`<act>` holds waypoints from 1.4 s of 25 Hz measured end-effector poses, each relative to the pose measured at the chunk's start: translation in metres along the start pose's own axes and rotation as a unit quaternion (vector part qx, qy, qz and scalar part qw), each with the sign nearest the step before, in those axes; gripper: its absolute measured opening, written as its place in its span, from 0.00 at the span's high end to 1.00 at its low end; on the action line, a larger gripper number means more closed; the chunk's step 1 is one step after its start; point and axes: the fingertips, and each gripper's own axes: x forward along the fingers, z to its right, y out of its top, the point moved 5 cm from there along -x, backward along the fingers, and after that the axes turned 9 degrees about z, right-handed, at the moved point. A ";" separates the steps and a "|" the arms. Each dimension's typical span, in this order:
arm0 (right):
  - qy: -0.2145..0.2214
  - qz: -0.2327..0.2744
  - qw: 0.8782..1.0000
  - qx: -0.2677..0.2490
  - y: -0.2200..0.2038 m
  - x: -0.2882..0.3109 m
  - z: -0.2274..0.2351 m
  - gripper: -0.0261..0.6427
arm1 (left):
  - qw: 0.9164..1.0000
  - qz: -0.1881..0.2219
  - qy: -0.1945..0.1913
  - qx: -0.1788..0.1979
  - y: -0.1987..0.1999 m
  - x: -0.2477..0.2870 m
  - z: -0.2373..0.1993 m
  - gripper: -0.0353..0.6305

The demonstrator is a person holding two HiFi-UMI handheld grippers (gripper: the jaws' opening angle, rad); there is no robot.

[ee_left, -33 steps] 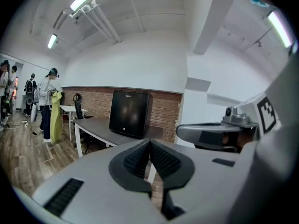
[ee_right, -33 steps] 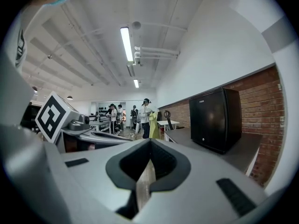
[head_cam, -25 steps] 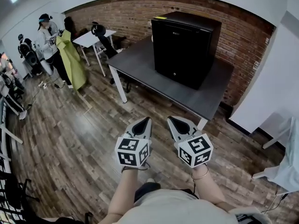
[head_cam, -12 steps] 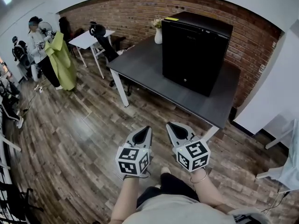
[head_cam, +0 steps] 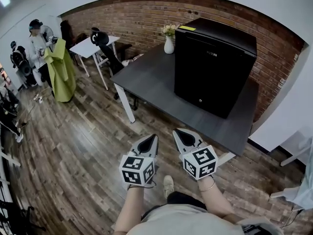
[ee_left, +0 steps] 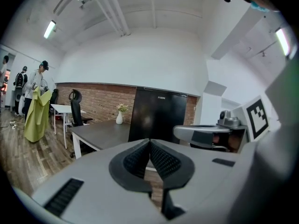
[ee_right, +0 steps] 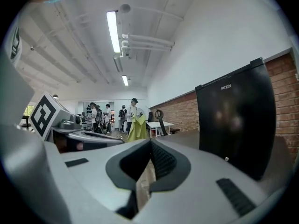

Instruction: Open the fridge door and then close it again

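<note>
A small black fridge [head_cam: 213, 65] stands on a dark grey table [head_cam: 156, 84] against the brick wall, its door closed. The fridge also shows in the left gripper view [ee_left: 156, 115] and fills the right of the right gripper view [ee_right: 236, 122]. My left gripper [head_cam: 154, 137] and right gripper [head_cam: 174, 131] hang side by side over the wooden floor, short of the table's near edge. Both are shut with nothing between the jaws, tips touching in the left gripper view [ee_left: 149, 141] and the right gripper view [ee_right: 150, 143].
A white vase with flowers [head_cam: 168, 40] stands on the table left of the fridge. A white desk [head_cam: 88, 45] and black office chair [head_cam: 105, 45] sit at the back left. People [head_cam: 36, 43] and a green coat [head_cam: 61, 70] stand far left. A white wall [head_cam: 288, 111] is right.
The view has moved closer to the table and fridge, which now look larger. Both grippers travelled forward together, still shut. The vase came into view beside the fridge.
</note>
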 end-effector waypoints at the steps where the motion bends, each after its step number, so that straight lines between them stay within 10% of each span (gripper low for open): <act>1: -0.003 0.004 1.000 -0.001 0.003 0.013 0.010 0.96 | 1.000 0.001 -0.003 0.002 0.005 0.014 -0.008 0.94; 22: -0.105 0.014 0.994 -0.001 0.019 0.140 0.180 0.96 | 0.994 -0.026 -0.105 0.016 0.037 0.247 -0.076 0.94; 35: -0.254 0.040 0.966 -0.010 0.037 0.183 0.234 0.96 | 0.967 -0.048 -0.248 0.034 0.063 0.352 -0.111 0.94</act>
